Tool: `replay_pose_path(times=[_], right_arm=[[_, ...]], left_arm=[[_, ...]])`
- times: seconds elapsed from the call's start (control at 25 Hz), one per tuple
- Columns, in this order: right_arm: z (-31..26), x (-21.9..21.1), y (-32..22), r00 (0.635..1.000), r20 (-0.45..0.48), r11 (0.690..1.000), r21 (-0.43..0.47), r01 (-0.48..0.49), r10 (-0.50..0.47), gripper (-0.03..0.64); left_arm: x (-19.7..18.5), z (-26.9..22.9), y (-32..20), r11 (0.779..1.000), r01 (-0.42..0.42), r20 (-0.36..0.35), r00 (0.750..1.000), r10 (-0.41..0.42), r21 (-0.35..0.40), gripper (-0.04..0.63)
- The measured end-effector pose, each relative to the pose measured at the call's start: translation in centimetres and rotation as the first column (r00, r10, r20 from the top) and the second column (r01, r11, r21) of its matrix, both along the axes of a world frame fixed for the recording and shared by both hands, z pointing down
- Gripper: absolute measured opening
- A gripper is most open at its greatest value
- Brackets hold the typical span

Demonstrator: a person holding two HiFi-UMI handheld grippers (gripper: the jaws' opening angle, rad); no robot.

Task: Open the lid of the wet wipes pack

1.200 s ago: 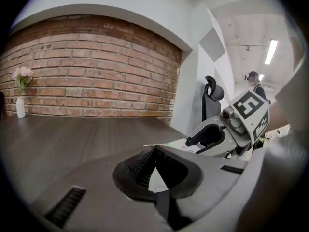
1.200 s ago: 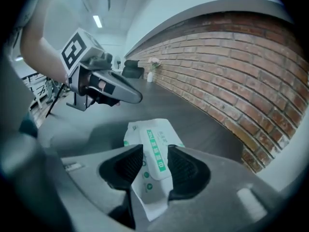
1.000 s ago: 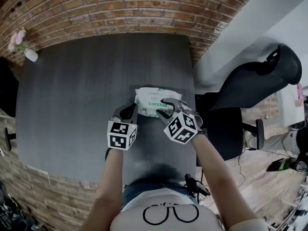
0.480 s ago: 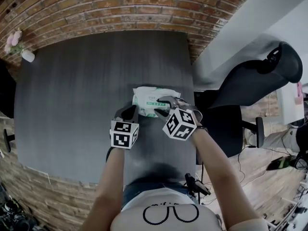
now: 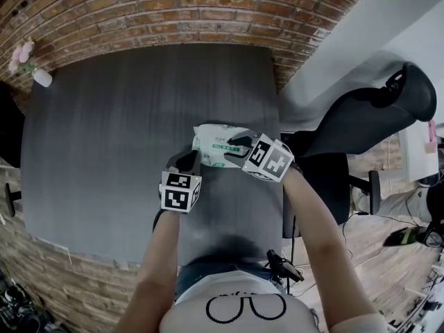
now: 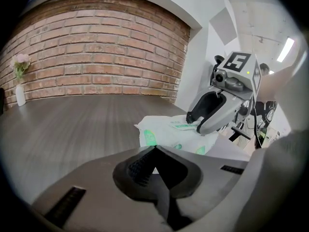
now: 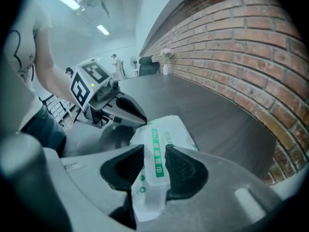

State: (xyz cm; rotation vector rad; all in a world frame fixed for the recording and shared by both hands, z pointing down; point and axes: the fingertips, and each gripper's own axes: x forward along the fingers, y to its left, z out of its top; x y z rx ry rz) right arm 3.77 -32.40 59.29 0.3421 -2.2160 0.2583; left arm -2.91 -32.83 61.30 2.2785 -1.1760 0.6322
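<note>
A white wet wipes pack (image 5: 211,143) with green print lies on the dark table (image 5: 125,130) near its right edge. My right gripper (image 5: 236,148) reaches onto the pack's top from the right, tilted steeply down. In the right gripper view the pack's lid flap (image 7: 157,161), white with a green stripe, runs between the two pads, and the jaws are closing on it. My left gripper (image 5: 187,160) is shut, its tip against the pack's near left corner (image 6: 145,135); I see nothing between its pads. The left gripper view shows the right gripper (image 6: 203,122) sitting on the pack.
A small vase of pink flowers (image 5: 36,73) stands at the table's far left corner by the brick wall (image 5: 173,12). A black office chair (image 5: 368,116) is just right of the table. The table's right edge (image 5: 279,127) runs close beside the pack.
My right gripper has tipped steeper and shifted onto the pack, its jaws narrowing around the lid flap. The left gripper has sunk slightly toward the pack's corner.
</note>
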Motion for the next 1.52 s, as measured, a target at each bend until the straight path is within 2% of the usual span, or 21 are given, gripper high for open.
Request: replay_pose_path(times=[0.24,0.4,0.56,0.72,1.2,1.52], right_arm=[[-0.8,-0.4,0.2,1.000,-0.016,0.999,0.033,0.011,-0.010,0.137],[-1.5,-0.4,0.2,0.999,-0.031,0.992,0.126,-0.003,0.007,0.135],[-2.2,0.1,0.3,0.998,-0.052,0.975,0.222,-0.014,0.026,0.121],[-3.4,0.3,0.1,0.997,-0.037,0.953,0.299,-0.049,0.063,0.045],[-5.1,1.1,-3.7,0.983,-0.014,0.894,0.420,-0.159,0.181,0.029],[-3.4,1.7,-6.9,0.964,-0.012,0.872,0.429,-0.234,0.265,0.136]], left_arm=[[-0.1,0.1,-0.1,1.000,0.006,-0.010,1.000,-0.006,-0.007,-0.002],[-0.2,0.0,0.0,1.000,0.015,-0.017,1.000,-0.015,-0.018,-0.002],[0.0,0.0,-0.1,1.000,0.018,-0.016,1.000,-0.019,-0.019,-0.002],[-0.1,-0.1,-0.1,1.000,0.019,-0.027,0.999,-0.019,-0.018,-0.002],[0.0,-0.1,-0.1,1.000,0.016,-0.044,0.999,-0.017,-0.027,-0.002],[0.2,0.0,-0.1,1.000,0.005,-0.057,0.998,-0.007,-0.030,-0.002]])
